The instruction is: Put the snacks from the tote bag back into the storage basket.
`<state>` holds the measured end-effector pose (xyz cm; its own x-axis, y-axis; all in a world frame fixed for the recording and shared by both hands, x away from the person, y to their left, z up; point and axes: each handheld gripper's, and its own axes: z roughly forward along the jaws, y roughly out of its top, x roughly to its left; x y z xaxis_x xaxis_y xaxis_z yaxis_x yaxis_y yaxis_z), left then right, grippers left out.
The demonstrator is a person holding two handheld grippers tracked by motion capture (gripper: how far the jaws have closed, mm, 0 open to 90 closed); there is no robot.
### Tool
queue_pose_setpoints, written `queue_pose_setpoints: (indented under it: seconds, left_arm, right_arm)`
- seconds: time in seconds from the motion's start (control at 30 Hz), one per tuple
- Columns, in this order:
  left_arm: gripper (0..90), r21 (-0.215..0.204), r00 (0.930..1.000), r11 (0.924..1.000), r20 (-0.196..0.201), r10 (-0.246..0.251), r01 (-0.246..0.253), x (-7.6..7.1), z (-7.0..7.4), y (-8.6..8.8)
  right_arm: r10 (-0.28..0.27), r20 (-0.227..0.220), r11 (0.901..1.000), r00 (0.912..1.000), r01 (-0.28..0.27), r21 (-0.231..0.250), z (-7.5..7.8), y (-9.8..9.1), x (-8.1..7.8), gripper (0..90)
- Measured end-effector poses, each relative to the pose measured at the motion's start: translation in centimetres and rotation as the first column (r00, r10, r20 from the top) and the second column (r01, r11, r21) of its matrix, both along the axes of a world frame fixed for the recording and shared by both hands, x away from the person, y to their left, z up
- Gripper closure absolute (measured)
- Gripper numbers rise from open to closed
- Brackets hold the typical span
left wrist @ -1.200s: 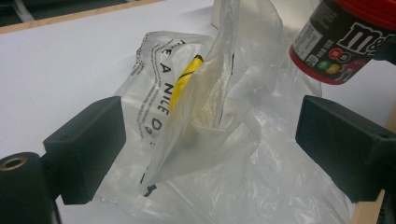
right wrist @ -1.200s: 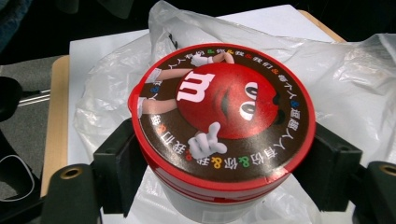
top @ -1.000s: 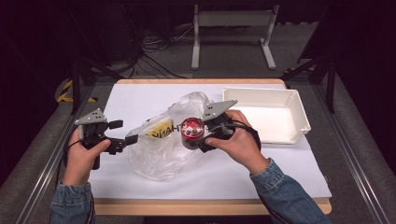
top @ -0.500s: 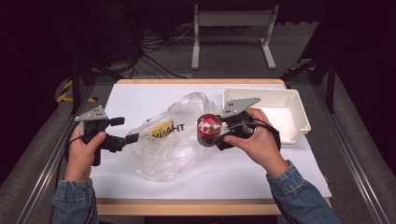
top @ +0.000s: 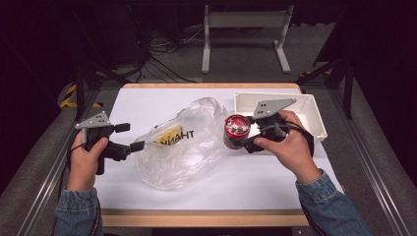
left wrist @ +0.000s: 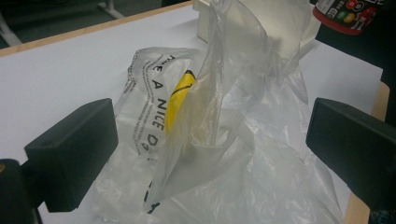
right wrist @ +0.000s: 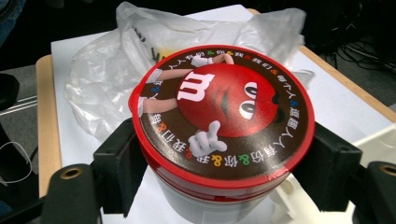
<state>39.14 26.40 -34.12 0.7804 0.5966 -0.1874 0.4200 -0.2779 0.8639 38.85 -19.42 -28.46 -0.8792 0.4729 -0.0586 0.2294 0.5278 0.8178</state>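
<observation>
- Right gripper view: the right gripper (right wrist: 224,172) has its jaws clamped on a round red-lidded candy tub (right wrist: 222,112), upright between them.
- White plastic tray (top: 310,110) lies just beside; left gripper (top: 132,137) jaws apart, crumpled clear plastic bag (left wrist: 224,140) ahead.

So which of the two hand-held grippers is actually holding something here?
The right hand-held gripper: its jaws clamp the red-lidded candy tub on both sides. The left hand-held gripper stands open at the edge of the clear plastic bag, gripping nothing.
</observation>
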Motion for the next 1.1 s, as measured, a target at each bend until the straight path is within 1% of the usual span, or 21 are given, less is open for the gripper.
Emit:
queue_pose_setpoints:
  seconds: [0.07,0.1,0.13,0.17,0.2,0.27,0.33,0.5,0.53,0.57,0.6,0.63,0.7,0.77,0.8,0.83,0.87,0.93,0.97,1.1]
  left_arm:
    - [3.2,-0.006,1.0000,1.0000,-0.006,0.001,-0.001,0.1,0.0,0.0]
    - [3.3,-0.008,1.0000,0.9999,-0.002,0.008,-0.008,0.1,0.0,0.0]
    - [3.3,-0.003,1.0000,1.0000,0.006,0.007,-0.007,0.2,0.0,0.0]
    - [3.3,-0.003,1.0000,1.0000,0.006,0.007,-0.007,0.2,0.0,0.0]
    - [3.3,-0.006,1.0000,1.0000,-0.003,0.002,-0.002,0.1,0.0,-0.1]
    - [3.3,-0.009,1.0000,1.0000,-0.006,0.002,-0.002,0.0,0.0,0.0]
    - [3.3,-0.009,1.0000,0.9999,-0.001,0.005,-0.005,0.0,0.0,0.0]
    - [3.3,-0.017,0.9999,0.9997,-0.003,0.017,-0.017,-0.3,0.1,0.4]
    - [3.3,-0.015,0.9998,0.9997,-0.003,0.018,-0.018,-0.3,0.1,0.4]
    - [3.3,-0.011,0.9999,0.9998,0.001,0.017,-0.017,-0.3,0.1,0.4]
    - [3.3,-0.013,0.9999,0.9998,-0.005,0.016,-0.016,-0.4,0.1,0.5]
    - [3.3,-0.011,0.9999,0.9998,0.000,0.014,-0.014,-0.4,0.1,0.5]
    - [3.3,-0.015,0.9998,0.9997,-0.005,0.019,-0.019,-0.5,0.1,0.5]
    - [3.3,-0.012,0.9998,0.9997,-0.005,0.020,-0.020,-0.5,0.0,0.6]
    - [3.3,-0.012,0.9997,0.9997,-0.005,0.024,-0.024,-0.5,0.0,0.6]
    - [3.3,-0.010,0.9997,0.9997,-0.005,0.023,-0.023,-0.5,0.0,0.6]
    - [3.3,-0.009,0.9997,0.9997,-0.008,0.024,-0.024,-0.5,-0.1,0.7]
    - [3.2,-0.005,0.9998,0.9998,-0.003,0.021,-0.021,-0.6,-0.1,0.7]
    - [3.2,-0.007,0.9997,0.9997,-0.006,0.023,-0.023,-0.7,-0.1,0.8]
    - [3.2,-0.006,0.9996,0.9996,-0.006,0.028,-0.028,-0.9,-0.1,0.9]
  right_arm:
    - [-0.004,0.001,1.0000,1.0000,0.004,0.002,0.1,-0.3,0.1,25.0]
    - [-0.017,-0.004,0.9998,0.9998,0.017,0.006,0.2,-0.8,0.3,25.0]
    - [-0.019,-0.004,0.9998,0.9998,0.019,0.009,0.2,-1.0,0.4,25.0]
    - [-0.024,-0.008,0.9996,0.9997,0.025,0.011,0.2,-1.4,0.6,25.0]
    - [-0.028,-0.013,0.9995,0.9995,0.028,0.012,0.2,-1.6,0.8,25.0]
    - [-0.035,-0.015,0.9993,0.9993,0.035,0.012,0.3,-2.1,1.1,25.0]
    - [-0.040,-0.017,0.9991,0.9991,0.040,0.012,0.3,-2.4,1.3,25.0]
    - [-0.073,-0.012,0.9972,0.9972,0.073,0.012,0.4,-3.6,2.6,25.0]
    - [-0.077,-0.012,0.9969,0.9969,0.078,0.013,0.4,-4.0,3.3,25.0]
    - [-0.080,-0.016,0.9967,0.9967,0.080,0.014,0.4,-4.1,3.5,25.0]
    - [-0.080,-0.016,0.9967,0.9967,0.080,0.014,0.4,-4.1,3.5,25.0]
    - [-0.083,-0.015,0.9965,0.9965,0.083,0.012,0.3,-4.4,4.1,25.0]
    - [-0.085,-0.008,0.9963,0.9963,0.086,0.006,0.2,-4.6,4.7,25.0]
    - [-0.086,-0.008,0.9962,0.9962,0.086,0.005,0.2,-4.6,4.9,25.0]
    - [-0.087,-0.012,0.9962,0.9962,0.087,0.003,-0.1,-4.8,5.7,25.0]
    - [-0.087,-0.012,0.9962,0.9962,0.087,0.003,-0.1,-4.8,5.7,25.0]
    - [-0.088,-0.013,0.9961,0.9960,0.088,0.001,-0.2,-4.9,6.0,25.0]
    - [-0.096,-0.019,0.9953,0.9952,0.096,-0.002,-0.7,-5.0,6.8,25.0]
    - [-0.105,-0.023,0.9945,0.9942,0.105,-0.004,-1.0,-5.1,7.4,25.0]
    - [-0.118,-0.027,0.9929,0.9926,0.118,-0.010,-1.6,-5.4,8.7,24.9]
